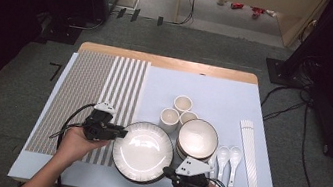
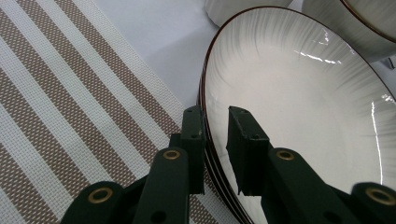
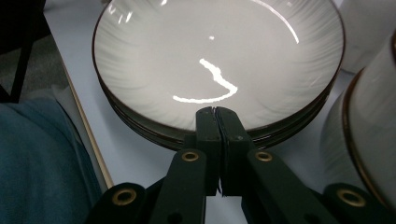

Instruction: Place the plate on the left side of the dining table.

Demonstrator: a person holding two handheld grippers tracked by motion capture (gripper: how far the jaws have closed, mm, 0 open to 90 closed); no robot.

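Left tool (image 2: pixel 215 135): jaws astride the top plate (image 1: pixel 143 150) rim (a gap shows), not yet pinching.
Right tool (image 3: pixel 217 122): pressed together at plate's near rim.

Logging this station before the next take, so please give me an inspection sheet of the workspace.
Surface: pale blue mat on a wooden table; striped placemat at its left.
Job's things: stacked plates, brown-rimmed.
Clutter: three cups, stacked bowls, two spoons, chopsticks.
Grippers: left gripper straddles the plate rim, jaws not pressing; right gripper jaws shut at the near rim.
Cables: floor cables at the right.
Surroundings: grey carpet, dark stands.
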